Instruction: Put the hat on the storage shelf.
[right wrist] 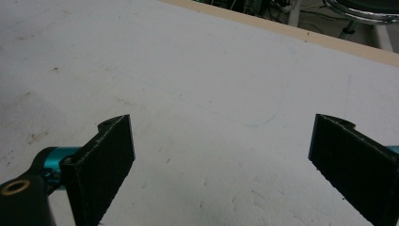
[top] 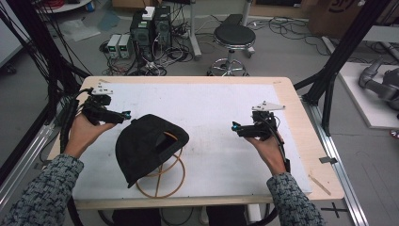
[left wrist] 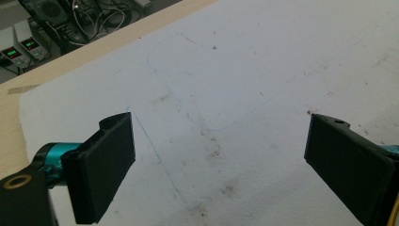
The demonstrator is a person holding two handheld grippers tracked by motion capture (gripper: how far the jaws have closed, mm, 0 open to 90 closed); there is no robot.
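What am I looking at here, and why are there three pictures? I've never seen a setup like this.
There is no robot here. A person sits at a table and holds a hand-held claw in each hand: the left claw and the right claw. Both are open and hold nothing.

The high view comes from a fixed camera above the person, looking down on the table. The other two come from small cameras riding on each claw, looking out between its two black jaws: the left claw and the right claw both face bare white mat.

On the mat lies a black cap, resting on a tan wire stand. Neither claw touches it.
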